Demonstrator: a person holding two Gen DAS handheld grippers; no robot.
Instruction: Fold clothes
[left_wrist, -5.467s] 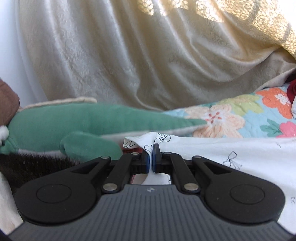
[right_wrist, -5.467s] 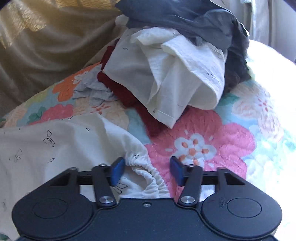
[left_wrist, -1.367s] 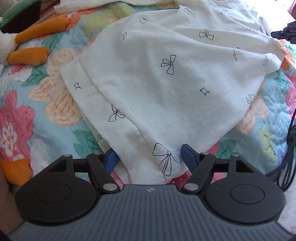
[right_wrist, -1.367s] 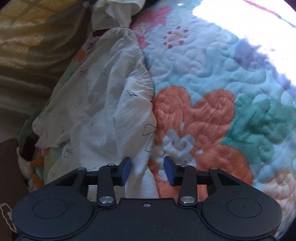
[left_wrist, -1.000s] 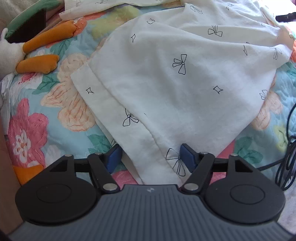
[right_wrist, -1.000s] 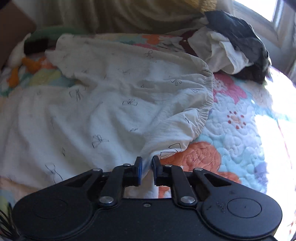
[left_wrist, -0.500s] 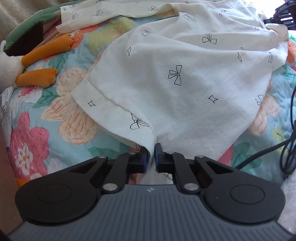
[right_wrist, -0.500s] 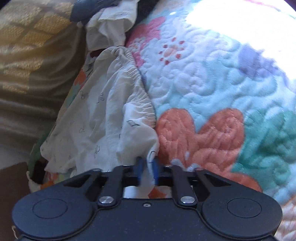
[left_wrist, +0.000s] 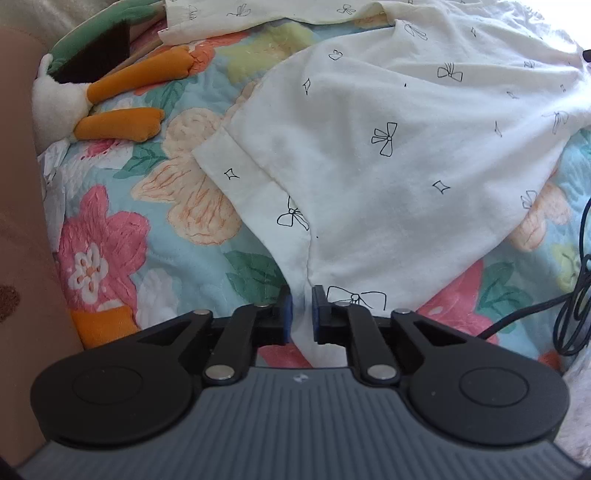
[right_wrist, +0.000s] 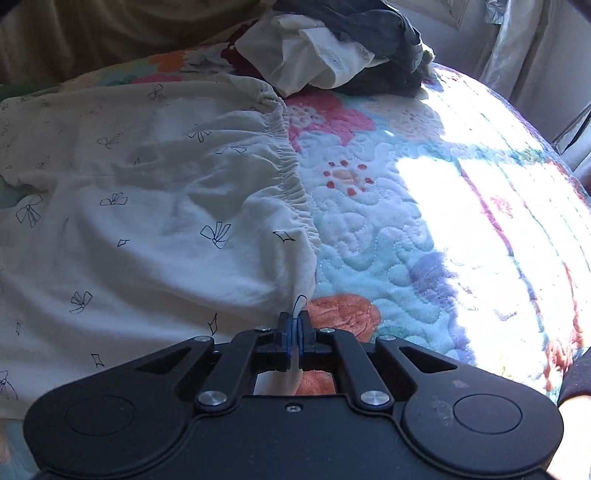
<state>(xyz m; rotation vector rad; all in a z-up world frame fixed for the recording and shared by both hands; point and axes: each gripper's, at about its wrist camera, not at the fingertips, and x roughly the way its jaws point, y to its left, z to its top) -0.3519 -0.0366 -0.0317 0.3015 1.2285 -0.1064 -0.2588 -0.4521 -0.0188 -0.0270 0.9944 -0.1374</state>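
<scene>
In the left wrist view, the left claw (left_wrist: 301, 310) is being kept nearly closed, with a hem fold of the white trousers (left_wrist: 388, 177) pinched in the narrow gap between its blue pads. The trousers, printed with small black bows, are lying spread over the flowered quilt (left_wrist: 110, 236) of the bed, reaching away from the claw toward the upper right. A stuffed toy (left_wrist: 110, 85) with orange legs is resting at the upper left, apart from the cloth. A black cable (left_wrist: 569, 295) is being seen looping at the right edge.

In the right wrist view, the right claw (right_wrist: 294, 332) is being held closed on a thin corner of the trousers (right_wrist: 147, 221), just below the gathered elastic waistband (right_wrist: 291, 173). The cloth is being shown spread to the left over the quilt (right_wrist: 424, 229), part of which is being washed out by sunlight. A pile of clothes (right_wrist: 343, 55) is lying at the far end, near the waistband.
</scene>
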